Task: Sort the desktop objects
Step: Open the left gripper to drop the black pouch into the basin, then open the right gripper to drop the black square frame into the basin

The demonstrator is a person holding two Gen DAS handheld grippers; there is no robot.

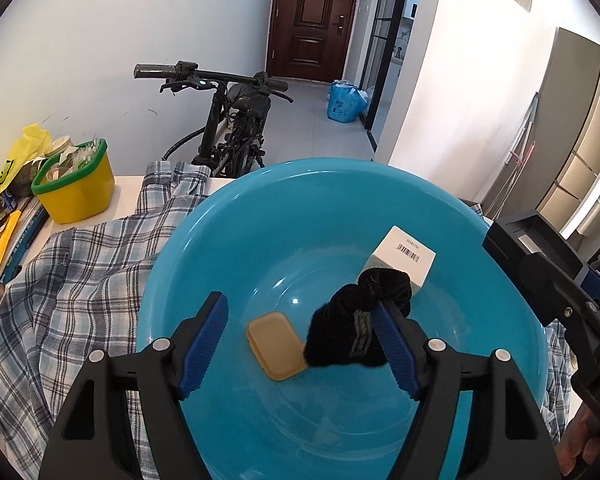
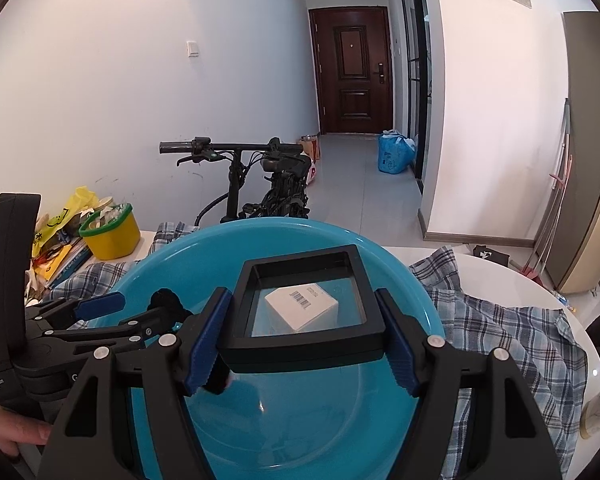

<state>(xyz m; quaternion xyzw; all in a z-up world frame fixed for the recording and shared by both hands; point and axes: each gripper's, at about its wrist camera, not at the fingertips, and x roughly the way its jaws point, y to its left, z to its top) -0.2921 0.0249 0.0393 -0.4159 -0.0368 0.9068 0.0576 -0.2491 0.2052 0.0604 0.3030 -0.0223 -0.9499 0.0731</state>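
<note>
The left gripper (image 1: 300,344) tilts downward, jaws standing apart; the right gripper (image 2: 300,344) tilts downward too, jaws clamped on a black frame (image 2: 304,300).

tan case (image 1: 276,345), black scrunchie (image 1: 354,326), white box (image 1: 404,254) inside blue basin (image 1: 228,236)

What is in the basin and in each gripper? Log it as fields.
basin: blue basin, on plaid cloth
inside: white barcoded box, tan case, black fabric bundle
left gripper: open over the basin, bundle against one finger
right gripper: shut on black square frame, above the basin
</note>
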